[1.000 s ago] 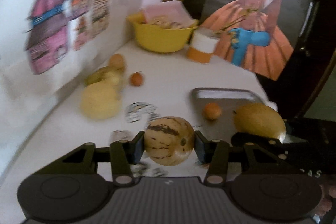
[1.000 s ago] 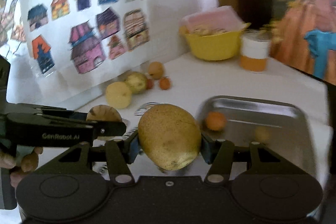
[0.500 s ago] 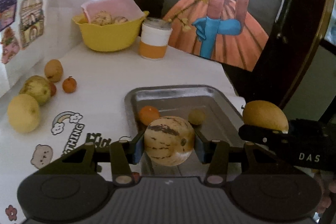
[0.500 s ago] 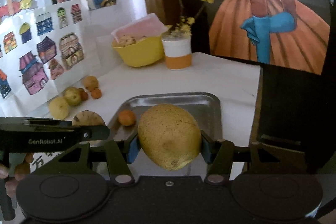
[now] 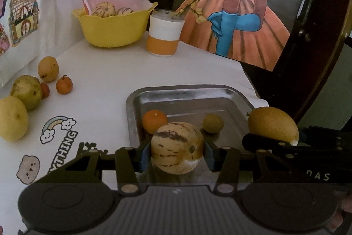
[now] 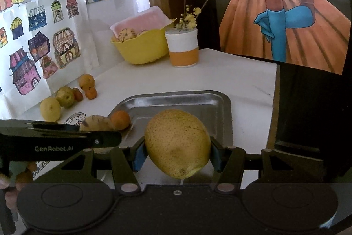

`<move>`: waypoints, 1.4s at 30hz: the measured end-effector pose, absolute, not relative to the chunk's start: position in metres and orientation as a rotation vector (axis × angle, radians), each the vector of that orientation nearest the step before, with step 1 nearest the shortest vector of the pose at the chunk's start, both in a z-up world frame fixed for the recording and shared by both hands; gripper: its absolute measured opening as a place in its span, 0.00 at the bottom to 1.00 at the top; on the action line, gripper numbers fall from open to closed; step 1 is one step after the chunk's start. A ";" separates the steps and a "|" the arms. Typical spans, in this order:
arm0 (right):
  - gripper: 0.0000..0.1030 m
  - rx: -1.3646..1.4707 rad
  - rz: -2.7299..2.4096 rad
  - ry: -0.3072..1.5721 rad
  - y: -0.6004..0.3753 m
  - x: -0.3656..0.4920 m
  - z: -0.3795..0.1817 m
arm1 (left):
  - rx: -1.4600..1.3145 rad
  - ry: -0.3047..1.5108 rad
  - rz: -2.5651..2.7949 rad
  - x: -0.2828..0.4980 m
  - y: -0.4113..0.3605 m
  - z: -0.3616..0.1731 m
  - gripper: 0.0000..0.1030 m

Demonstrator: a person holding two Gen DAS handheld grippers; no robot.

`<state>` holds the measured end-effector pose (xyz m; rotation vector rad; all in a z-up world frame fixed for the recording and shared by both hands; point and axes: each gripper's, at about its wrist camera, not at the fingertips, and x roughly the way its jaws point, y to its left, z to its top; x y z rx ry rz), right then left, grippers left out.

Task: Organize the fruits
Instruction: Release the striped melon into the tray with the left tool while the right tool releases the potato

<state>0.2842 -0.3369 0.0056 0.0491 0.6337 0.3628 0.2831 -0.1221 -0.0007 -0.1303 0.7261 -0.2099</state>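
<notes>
While both claws grip fruit, tray (image 5: 222, 91) looms nearer.

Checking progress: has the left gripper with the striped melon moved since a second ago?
Yes. The left gripper swung right from the table's sticker area to over the metal tray.

Left gripper (image 5: 177, 153) level, fingers pointing forward, both blue pads (image 5: 144, 154) pressed against the sides of a striped round fruit (image 5: 177, 150). Right gripper (image 6: 177, 152) likewise level and alongside it, clamped on a speckled yellow fruit (image 6: 177, 143) that bulges past the pads. Fingertips of a hand (image 6: 21, 177) just visible under the left gripper's body.
</notes>
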 end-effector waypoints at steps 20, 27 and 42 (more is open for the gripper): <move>0.61 -0.044 0.336 0.677 -0.322 0.300 -0.003 | -0.191 0.725 -0.225 0.289 -0.115 -0.003 0.72; 0.84 -0.010 0.333 0.628 -0.327 0.278 0.012 | -0.212 0.666 -0.198 0.271 -0.105 0.016 0.85; 0.99 0.040 0.264 0.411 -0.330 0.161 0.064 | -0.221 0.537 -0.209 0.186 -0.074 0.055 1.00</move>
